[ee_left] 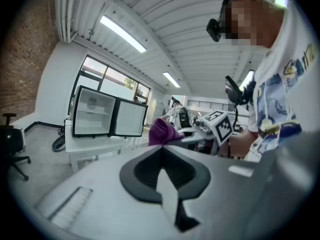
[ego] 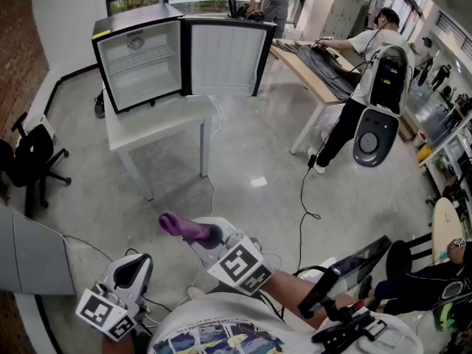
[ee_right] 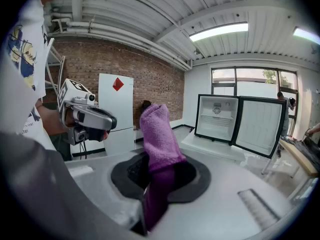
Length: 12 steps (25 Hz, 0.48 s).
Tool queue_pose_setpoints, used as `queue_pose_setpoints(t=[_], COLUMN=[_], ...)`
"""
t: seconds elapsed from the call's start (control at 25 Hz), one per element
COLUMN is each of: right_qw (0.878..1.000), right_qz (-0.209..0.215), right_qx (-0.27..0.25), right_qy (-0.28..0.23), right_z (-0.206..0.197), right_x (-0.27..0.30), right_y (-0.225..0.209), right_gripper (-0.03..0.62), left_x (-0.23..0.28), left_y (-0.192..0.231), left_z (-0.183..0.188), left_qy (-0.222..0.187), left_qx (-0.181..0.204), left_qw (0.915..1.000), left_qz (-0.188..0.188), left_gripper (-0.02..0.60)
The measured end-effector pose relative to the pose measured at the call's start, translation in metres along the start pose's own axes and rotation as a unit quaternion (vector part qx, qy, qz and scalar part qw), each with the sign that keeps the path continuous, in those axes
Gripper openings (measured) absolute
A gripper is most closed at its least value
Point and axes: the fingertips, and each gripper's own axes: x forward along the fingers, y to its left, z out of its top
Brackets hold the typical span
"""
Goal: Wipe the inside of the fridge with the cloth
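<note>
A small black fridge (ego: 140, 54) stands on a white table (ego: 158, 124) at the far left, its door swung open to the right and its white inside showing. My right gripper (ego: 210, 234) is low in the head view, well short of the fridge, shut on a purple cloth (ego: 181, 227) that sticks out toward it. In the right gripper view the cloth (ee_right: 157, 134) rises from the right gripper (ee_right: 155, 169), with the fridge (ee_right: 217, 116) beyond. My left gripper (ego: 133, 271) is at the lower left, its jaws together and holding nothing. The left gripper view shows the left gripper (ee_left: 162, 176), the cloth (ee_left: 162, 131) and the fridge (ee_left: 92, 111).
A black office chair (ego: 29, 161) stands at the left wall. A person (ego: 354, 87) bends over a long table with dark fabric at the right. A cable (ego: 302, 190) trails over the floor. Another person's legs (ego: 420, 271) show at the lower right.
</note>
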Motion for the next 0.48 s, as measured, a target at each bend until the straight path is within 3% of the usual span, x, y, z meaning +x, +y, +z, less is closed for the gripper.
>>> queue_pose_setpoints(t=[0.48], right_qw=[1.000], right_qz=[-0.003], right_qx=[0.022], right_qy=[-0.003], right_z=[0.0042], right_x=[0.0030], right_y=[0.0016], right_gripper=[0.054], left_x=[-0.0038], left_y=[0.0029], left_z=[-0.0004], left_qy=[0.002], left_qx=[0.003], left_qw=[1.0000], left_qz=[-0.005], left_gripper=[0.006])
